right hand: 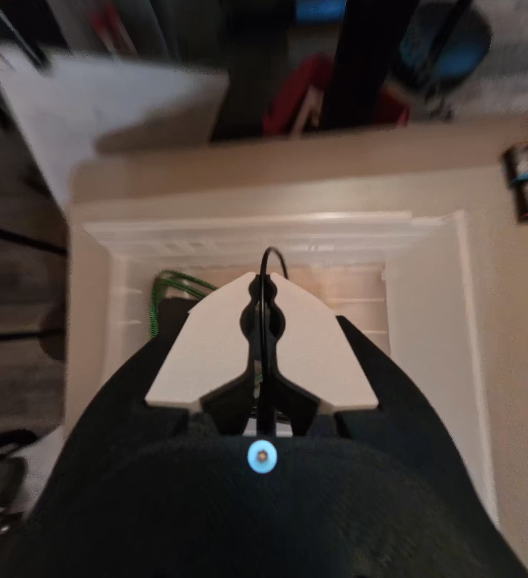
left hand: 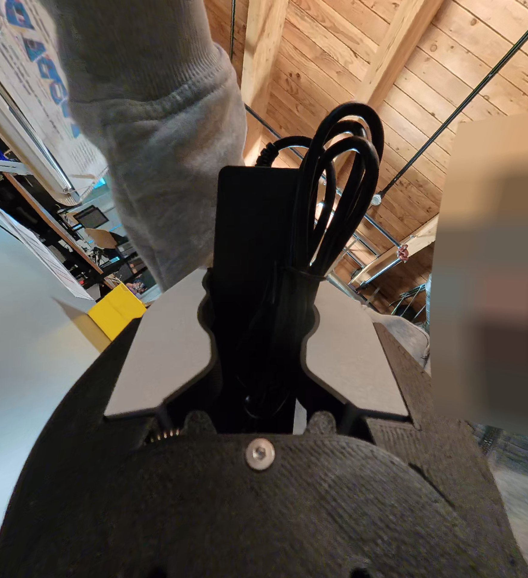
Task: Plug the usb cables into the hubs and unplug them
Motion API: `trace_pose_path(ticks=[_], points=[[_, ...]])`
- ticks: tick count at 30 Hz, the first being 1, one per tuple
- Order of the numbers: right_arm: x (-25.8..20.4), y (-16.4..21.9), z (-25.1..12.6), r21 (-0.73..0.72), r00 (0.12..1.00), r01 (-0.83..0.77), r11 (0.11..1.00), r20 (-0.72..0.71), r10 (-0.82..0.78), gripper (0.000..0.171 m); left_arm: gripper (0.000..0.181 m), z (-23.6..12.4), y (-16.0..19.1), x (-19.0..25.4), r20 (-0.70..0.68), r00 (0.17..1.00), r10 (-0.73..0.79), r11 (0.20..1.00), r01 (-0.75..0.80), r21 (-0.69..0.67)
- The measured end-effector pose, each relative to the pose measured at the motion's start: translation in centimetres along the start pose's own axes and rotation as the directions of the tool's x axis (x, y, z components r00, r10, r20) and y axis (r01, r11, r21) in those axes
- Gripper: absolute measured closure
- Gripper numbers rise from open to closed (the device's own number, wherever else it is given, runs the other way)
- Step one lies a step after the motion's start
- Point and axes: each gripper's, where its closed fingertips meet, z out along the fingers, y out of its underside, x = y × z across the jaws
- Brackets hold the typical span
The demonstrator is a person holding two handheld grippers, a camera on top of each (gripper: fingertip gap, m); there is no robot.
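Left tongs (left hand: pixel 258 312) clamp a rigid, weighty black brick (left hand: pixel 250 225) with its bundled cord (left hand: pixel 334 194) beside it, best held by the body; right tongs (right hand: pixel 264 283) pinch 1 thin, limp cable (right hand: pixel 265 312).

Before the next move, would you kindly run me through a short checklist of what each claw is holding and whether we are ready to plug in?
1. Left claw grips the black hub: ok.
2. Hub's bundled cord tied, clear of the fingers: ok.
3. Right claw shut on the thin black cable: ok.
4. Connector end visible: cannot tell.
5. Hub port visible: cannot tell.
6. Right view sharp over the white bin: not ok, blurred.
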Motion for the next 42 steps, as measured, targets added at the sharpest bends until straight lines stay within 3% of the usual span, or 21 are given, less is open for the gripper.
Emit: trace_pose_path(ticks=[4, 8, 11, 15, 21, 28, 32, 38, 42], points=[[0.3, -4.1, -9.0, 0.334, 0.986, -0.129, 0.934, 0.144, 0.085, 0.168, 0.124, 0.3, 0.7, 0.0, -0.001, 1.000, -0.002, 1.000, 0.002, -0.021], [0.7, -3.9, -17.4, 0.512, 0.931, -0.310, 0.801, 0.333, 0.147, 0.168, 0.124, 0.5, 1.5, -0.2, 0.014, 1.000, 0.023, 0.998, -0.022, -0.055], [0.7, -0.2, -22.7, 0.570, 0.908, -0.373, 0.732, 0.388, 0.161, 0.168, 0.125, 0.5, 1.8, -0.4, 0.027, 0.999, 0.044, 0.997, -0.042, -0.068], [0.4, 9.4, -27.1, 0.599, 0.924, -0.369, 0.711, 0.317, 0.213, 0.168, 0.125, 0.4, 1.8, -0.5, 0.031, 0.998, 0.052, 0.997, -0.050, -0.065], [-0.4, 24.2, -29.7, 0.565, 0.888, -0.456, 0.688, 0.236, 0.395, 0.168, 0.124, 0.1, 1.9, -1.8, 0.066, 0.998, 0.009, 0.999, -0.007, -0.040], [-2.8, 32.5, -32.2, 0.620, 0.796, -0.591, 0.516, 0.344, 0.498, 0.168, 0.125, 2.8, 2.4, -3.6, 0.096, 0.994, 0.052, 0.997, -0.047, -0.057], [-4.8, 38.2, -32.5, 0.619, 0.745, -0.637, 0.460, 0.342, 0.572, 0.168, 0.125, 4.9, 0.7, -5.1, 0.076, 0.997, -0.005, 0.999, 0.003, 0.036], [-6.7, 48.7, -32.6, 0.562, 0.685, -0.614, 0.554, 0.031, 0.728, 0.168, 0.125, 10.3, -0.8, -9.0, 0.031, 0.998, -0.056, 0.998, 0.056, 0.015], [-10.1, 52.8, -31.4, 0.436, 0.681, -0.633, 0.639, -0.078, 0.728, 0.161, 0.124, 12.1, 0.3, -10.0, -0.002, 0.997, -0.074, 0.995, 0.074, -0.063]])
